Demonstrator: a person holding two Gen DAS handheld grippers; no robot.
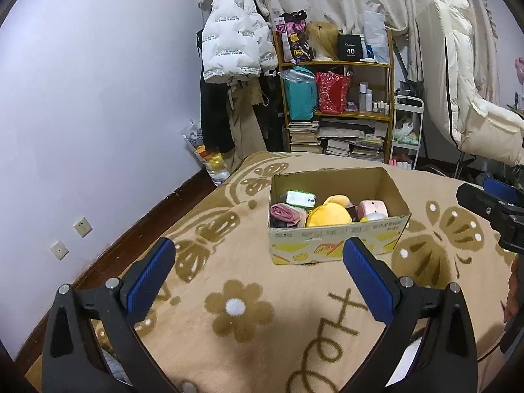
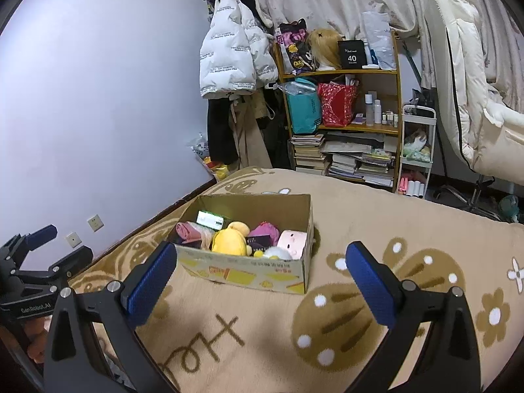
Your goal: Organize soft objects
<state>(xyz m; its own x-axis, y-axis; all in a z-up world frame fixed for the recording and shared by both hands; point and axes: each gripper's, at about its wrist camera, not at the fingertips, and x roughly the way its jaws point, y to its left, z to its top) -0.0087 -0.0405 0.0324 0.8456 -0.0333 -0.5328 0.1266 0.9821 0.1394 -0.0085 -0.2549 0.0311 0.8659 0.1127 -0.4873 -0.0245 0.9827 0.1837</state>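
Both grippers spread wide, holding nothing: left gripper (image 1: 258, 262) and right gripper (image 2: 262, 268) hover over the tan fleece blanket with brown flower and butterfly print (image 1: 239, 308), short of the open printed cardboard box (image 1: 337, 245).

Soft items sit inside the box: round yellow plush toy (image 1: 329, 214), folded pink cloth (image 1: 283, 213), pale pink block-shaped plush (image 1: 373, 208), magenta fabric piece (image 2: 263, 229). A green-and-white packet (image 1: 300, 198) lies among them at the back.

Likely risks:
- Box looks light, so a push on its wall could slide or tip it on the fleece.
- Items are packed tight, so a pinch could catch two at once.
- Grippers are close together and could collide over the box.

Readable text: "GenRobot.AI" on the left gripper body, seen from the right wrist; "40" on the black box on the wooden shelf (image 1: 349, 49). Box print and jacket lettering too small to read.
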